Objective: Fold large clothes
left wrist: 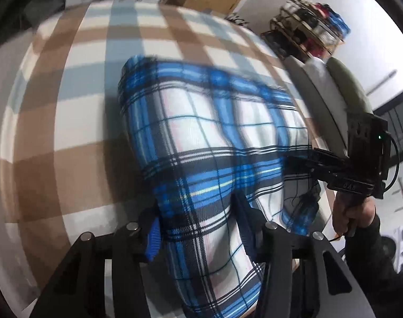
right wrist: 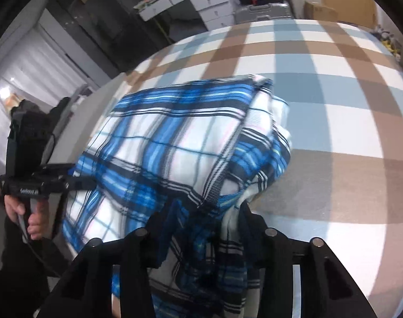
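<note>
Checked bedspread (left wrist: pixel 56 106), both tongs (left wrist: pixel 196 228) gripping plaid garment (left wrist: pixel 201 132).

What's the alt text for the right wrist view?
The right gripper has its fingers closed on a bunched edge of a blue, white and black plaid garment lying on a bed with a brown, grey-blue and white checked cover. At left, a hand holds the left gripper at the garment's other side.

the blue, white and black plaid garment (left wrist: pixel 201 137) lies bunched on the checked bed cover (left wrist: pixel 69 106), near the cover's close edge. its near end is lifted off the cover and gathered into folds, its far end resting on the cover.
</note>
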`<state>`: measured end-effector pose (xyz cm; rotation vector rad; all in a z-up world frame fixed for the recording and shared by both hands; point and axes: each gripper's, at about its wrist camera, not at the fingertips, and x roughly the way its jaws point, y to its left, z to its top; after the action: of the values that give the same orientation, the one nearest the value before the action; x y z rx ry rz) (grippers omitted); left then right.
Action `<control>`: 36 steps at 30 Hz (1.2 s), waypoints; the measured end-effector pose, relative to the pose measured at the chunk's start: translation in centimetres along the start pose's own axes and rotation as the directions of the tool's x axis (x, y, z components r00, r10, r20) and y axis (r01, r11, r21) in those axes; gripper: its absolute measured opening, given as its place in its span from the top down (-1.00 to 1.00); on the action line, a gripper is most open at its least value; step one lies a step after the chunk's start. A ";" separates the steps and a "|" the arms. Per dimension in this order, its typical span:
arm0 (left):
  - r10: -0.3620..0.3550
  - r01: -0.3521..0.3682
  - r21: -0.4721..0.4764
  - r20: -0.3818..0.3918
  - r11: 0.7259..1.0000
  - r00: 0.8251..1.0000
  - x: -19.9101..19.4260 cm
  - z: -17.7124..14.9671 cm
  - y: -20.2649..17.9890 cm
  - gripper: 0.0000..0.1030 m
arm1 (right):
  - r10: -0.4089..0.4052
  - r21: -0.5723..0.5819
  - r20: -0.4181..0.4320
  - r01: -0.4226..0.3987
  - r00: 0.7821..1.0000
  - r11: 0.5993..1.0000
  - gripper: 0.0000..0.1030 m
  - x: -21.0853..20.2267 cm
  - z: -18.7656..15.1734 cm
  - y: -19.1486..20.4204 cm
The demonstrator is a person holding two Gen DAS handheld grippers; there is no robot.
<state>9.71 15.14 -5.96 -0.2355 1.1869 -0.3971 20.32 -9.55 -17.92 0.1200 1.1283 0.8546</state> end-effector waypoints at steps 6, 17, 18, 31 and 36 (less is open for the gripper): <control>0.018 -0.018 0.009 -0.013 1.000 1.000 0.8 -0.8 0.4 0.14 | -0.030 -0.095 0.005 0.030 1.000 0.995 0.18 -0.4 -0.8 1.2; -0.085 0.081 -0.086 -0.042 0.993 0.996 2.6 -1.0 2.8 -0.07 | -0.080 -0.063 -0.006 0.079 0.997 0.995 -0.04 -0.8 -0.6 0.1; -0.095 0.091 -0.087 -0.040 0.992 0.995 2.2 -1.3 3.1 -0.07 | -0.080 -0.057 -0.030 0.078 0.996 0.995 -0.04 -0.2 -0.5 0.2; -0.053 0.053 -0.001 -0.004 0.999 0.999 0.1 -1.2 1.1 0.23 | 0.045 -0.067 -0.025 -0.046 0.999 0.997 0.35 0.1 -0.1 1.2; -0.075 0.074 -0.054 -0.018 0.996 0.997 1.0 -1.6 2.5 0.10 | 0.016 -0.029 -0.004 -0.016 1.000 0.999 0.07 -0.9 -0.5 -0.1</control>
<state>8.99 17.04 -8.39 -0.3235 1.2118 -0.4340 19.82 -10.39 -17.48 0.1041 1.1197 0.8855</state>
